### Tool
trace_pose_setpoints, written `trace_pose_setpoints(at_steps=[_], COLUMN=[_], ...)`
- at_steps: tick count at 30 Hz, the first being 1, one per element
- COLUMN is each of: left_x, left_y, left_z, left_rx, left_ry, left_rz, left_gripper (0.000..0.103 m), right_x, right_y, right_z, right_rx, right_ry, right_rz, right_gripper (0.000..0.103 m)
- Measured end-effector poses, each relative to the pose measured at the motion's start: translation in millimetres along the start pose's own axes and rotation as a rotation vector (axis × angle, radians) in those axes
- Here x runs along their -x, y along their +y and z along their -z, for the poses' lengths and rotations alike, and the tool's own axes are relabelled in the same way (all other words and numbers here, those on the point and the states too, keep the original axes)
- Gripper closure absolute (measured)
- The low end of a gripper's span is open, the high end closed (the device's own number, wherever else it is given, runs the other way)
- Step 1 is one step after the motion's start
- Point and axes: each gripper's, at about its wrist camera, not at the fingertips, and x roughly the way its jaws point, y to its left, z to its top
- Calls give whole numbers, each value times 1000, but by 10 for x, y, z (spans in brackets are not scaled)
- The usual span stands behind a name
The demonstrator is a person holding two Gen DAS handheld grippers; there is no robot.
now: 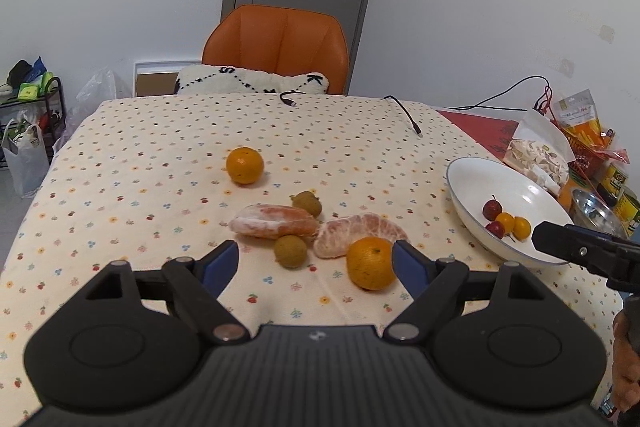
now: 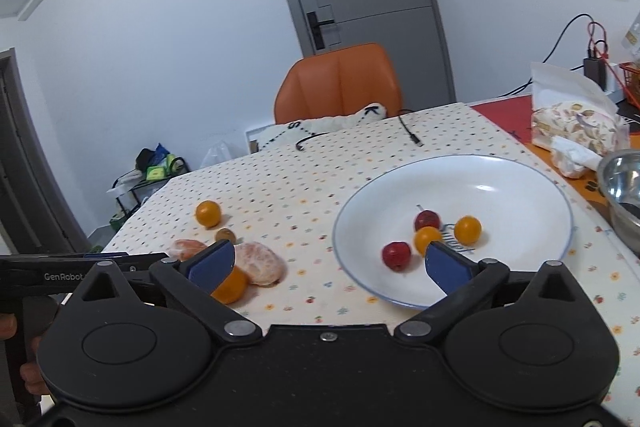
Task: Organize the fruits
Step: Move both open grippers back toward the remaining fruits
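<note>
1. The left tongs [image 1: 316, 259] hang wide and empty above the counter [image 1: 120, 155]. The near orange [image 1: 371, 262] sits just inside the right-hand pad; a small brown fruit [image 1: 290, 251] and two peeled halves [image 1: 276, 221] lie just ahead.
2. Risk, as I judge it: closing off-centre could roll the orange away or nudge the soft halves.
3. The right tongs [image 2: 328, 263] are wide and empty over the near rim of the plate [image 2: 360, 203], where two red fruits [image 2: 396, 255] and two small oranges [image 2: 467, 229] lie; dipping could tip it.
</note>
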Motion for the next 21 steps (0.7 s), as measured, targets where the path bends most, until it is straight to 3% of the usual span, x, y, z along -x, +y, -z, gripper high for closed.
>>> trace_pose_setpoints(at_steps=[12, 18, 21], left_x=[28, 5, -19], left_y=[209, 261, 263], left_z=[51, 63, 76], left_rx=[31, 37, 37], left_ry=[0, -6, -8], left_rz=[-33, -29, -16], left_gripper=[21, 25, 32], right_x=[-131, -207, -259], right_y=[257, 334, 379], right_z=[33, 67, 91], right_rx=[50, 54, 66], right_ry=[11, 31, 56], right_rz=[-36, -62, -83], right_gripper=[0, 0, 0])
